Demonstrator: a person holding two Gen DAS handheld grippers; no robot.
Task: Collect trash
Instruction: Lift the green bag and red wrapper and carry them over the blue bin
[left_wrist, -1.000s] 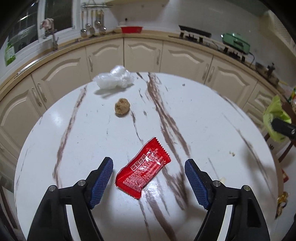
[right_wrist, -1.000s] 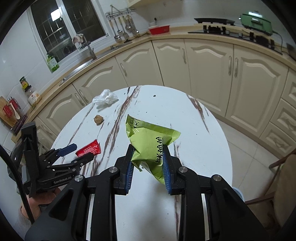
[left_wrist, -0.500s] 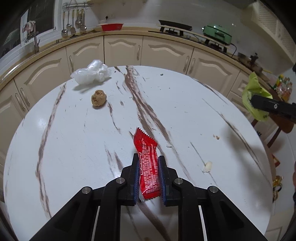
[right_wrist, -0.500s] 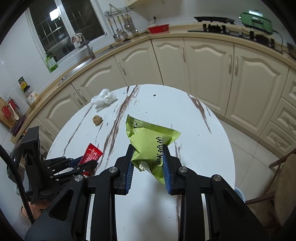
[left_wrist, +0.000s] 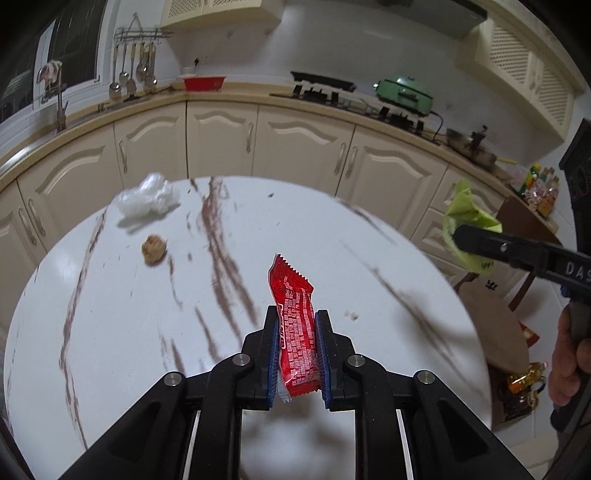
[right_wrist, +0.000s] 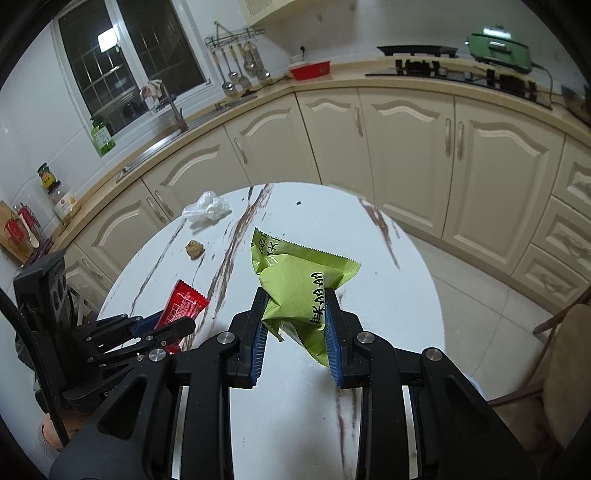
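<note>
A: What is the left hand-held gripper (left_wrist: 297, 350) doing at the bottom centre of its own view?

B: Its jaws have just been closing, and its blue pads are pinching the red wrapper (left_wrist: 295, 325) by its lower half, with the serrated end poking up above the white bench (left_wrist: 92, 332).

A: And the right hand-held gripper (right_wrist: 295, 332)?

B: It is pinching the green snack bag (right_wrist: 299, 284), low in the middle of its frame, the crumpled body bulging over the pads.

A: How are these likely handling?

B: Both are looking light, thin and crinkly (probably slippery film), so gripping across the flat middle seems safest.

A: Anything waiting?

B: The white crumpled plastic (left_wrist: 147, 197) and the brown lump (left_wrist: 153, 249) are lying at the upper left of the bench; the lump looks crumbly, so it probably wants a gentle squeeze around its middle.
</note>
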